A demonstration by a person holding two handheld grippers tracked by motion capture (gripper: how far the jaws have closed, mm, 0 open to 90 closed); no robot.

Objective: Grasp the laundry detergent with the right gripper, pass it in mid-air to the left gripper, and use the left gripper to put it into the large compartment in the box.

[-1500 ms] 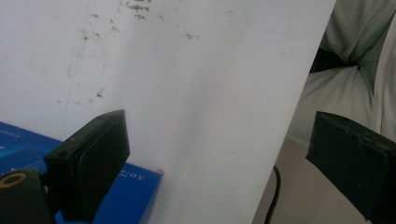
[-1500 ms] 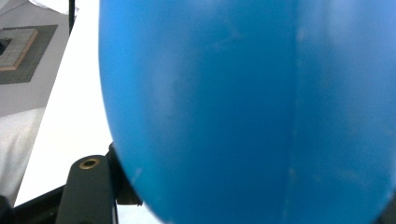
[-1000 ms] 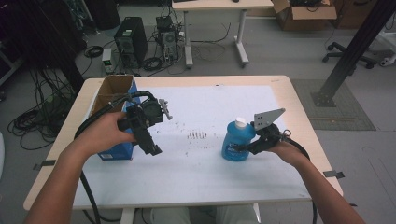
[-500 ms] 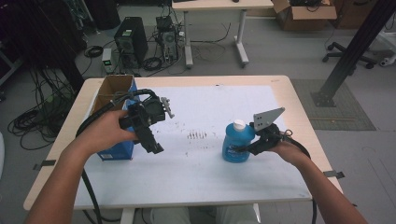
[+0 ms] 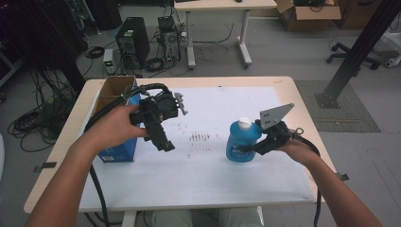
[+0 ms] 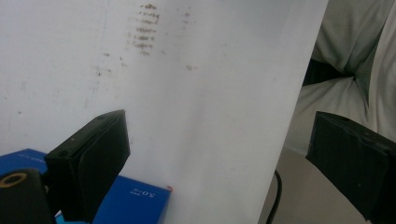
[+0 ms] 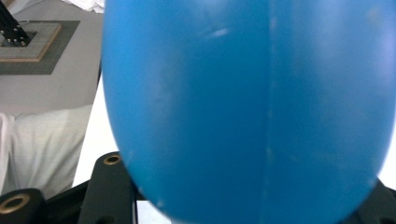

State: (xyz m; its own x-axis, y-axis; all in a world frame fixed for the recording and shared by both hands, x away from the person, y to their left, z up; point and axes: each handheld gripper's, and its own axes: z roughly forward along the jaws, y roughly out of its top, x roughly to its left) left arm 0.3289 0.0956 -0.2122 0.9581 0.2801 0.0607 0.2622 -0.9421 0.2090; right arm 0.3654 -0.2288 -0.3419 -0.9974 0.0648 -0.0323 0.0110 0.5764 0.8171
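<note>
Table [image 5: 293, 94]: light wood, most of the top under a white sheet [image 5: 213, 175].
Sheet: brown smudges [image 5: 201, 137] near its middle, between the two grippers; seen again in the left gripper view [image 6: 144, 32].
Box [image 5: 118, 151]: blue sides, open brown top, at the sheet's left edge, just beside the left hand [image 5: 111, 127]; blue corner also low in the left gripper view [image 6: 135, 200].
Bottle [image 5: 241, 142]: blue with a white cap [image 5: 244, 123], upright on the right part of the sheet; blue body close up in the right gripper view [image 7: 247, 107].
Left gripper [image 5: 163, 142]: held above the sheet beside the box, pointing down and toward the person; jaws wide apart with nothing between.
Right gripper [image 5: 246, 150]: reaching in from the right, jaws clamped on the lower body of the bottle, grey plate [image 5: 275, 115] on top.
</note>
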